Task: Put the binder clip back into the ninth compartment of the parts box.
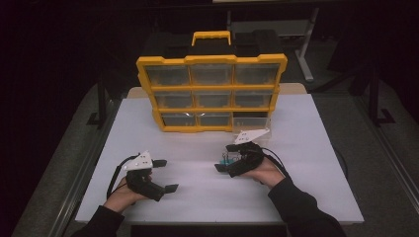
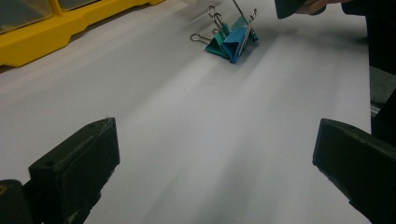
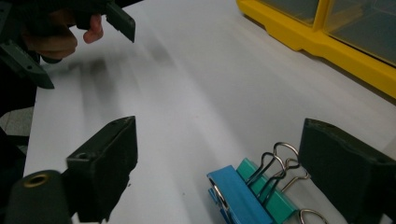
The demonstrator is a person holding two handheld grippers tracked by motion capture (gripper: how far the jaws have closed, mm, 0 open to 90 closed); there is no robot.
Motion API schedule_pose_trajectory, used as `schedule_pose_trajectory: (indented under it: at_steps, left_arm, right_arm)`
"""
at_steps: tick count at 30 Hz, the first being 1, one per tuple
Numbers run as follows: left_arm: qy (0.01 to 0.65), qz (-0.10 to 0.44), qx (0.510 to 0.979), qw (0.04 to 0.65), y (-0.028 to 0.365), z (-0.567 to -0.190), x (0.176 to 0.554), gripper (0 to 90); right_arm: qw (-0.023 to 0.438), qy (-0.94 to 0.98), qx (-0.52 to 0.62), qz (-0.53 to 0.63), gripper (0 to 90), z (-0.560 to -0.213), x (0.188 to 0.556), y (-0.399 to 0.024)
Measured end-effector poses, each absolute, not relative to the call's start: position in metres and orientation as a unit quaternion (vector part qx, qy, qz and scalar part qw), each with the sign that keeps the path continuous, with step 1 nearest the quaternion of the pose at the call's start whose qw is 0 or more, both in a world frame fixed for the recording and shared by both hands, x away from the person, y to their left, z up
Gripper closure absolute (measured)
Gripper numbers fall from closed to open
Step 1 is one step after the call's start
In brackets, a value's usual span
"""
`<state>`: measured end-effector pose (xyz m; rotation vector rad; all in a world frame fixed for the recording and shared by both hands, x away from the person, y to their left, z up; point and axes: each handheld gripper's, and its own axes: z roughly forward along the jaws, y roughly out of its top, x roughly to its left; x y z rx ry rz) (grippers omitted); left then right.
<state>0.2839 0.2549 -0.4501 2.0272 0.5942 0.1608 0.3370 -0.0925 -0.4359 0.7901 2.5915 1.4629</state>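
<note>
Here my right tool [image 1: 223, 157] sits low over the white tabletop [image 1: 306, 148], its jaws spread wide with the clips [image 1: 228, 160] lying between them. In the right gripper view the clips [image 3: 247, 191] rest on the tabletop [image 3: 196, 84] nearer the right jaw than the left: a blue one in front and a green one just behind it, touching, their wire handles sticking up and toward the right jaw. Neither jaw presses on them; there is a clear gap on the left side, and on the right I cannot tell whether the wire loops touch the jaw. Nothing is gripped.

My left tool [image 1: 165, 175] rests well apart from that, near the front left of the tabletop, held in my left hand [image 1: 123, 195]. Its jaws are wide apart too, with bare white surface between them. From the left gripper view the clips [image 2: 231, 39] lie far ahead on the tabletop [image 2: 210, 140], with my right tool's jaw tip just above them at the top edge.

Behind both tools stands the yellow organizer [image 1: 211, 94], upright, with three rows of clear drawers and a yellow handle on top. Its base is near the right tool, and its yellow edge shows in the corner of each gripper view, [image 2: 46, 32] and [image 3: 327, 42].
</note>
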Motion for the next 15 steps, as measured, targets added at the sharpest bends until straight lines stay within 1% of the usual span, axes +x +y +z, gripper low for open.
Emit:
schedule_pose_trajectory:
  at_steps: [10,15]
  left_arm:
    - [0.245,0.067,0.834,0.49,0.2551,-0.4499,0.2837,0.4]
    - [0.244,0.067,0.834,0.49,0.2555,-0.4497,0.284,0.4]
  right_arm:
    - [0.029,0.847,0.251,0.468,31.9,-0.4355,0.3367,-0.0962]
    - [0.031,0.849,0.247,0.466,43.6,-0.4356,0.3368,-0.0968]
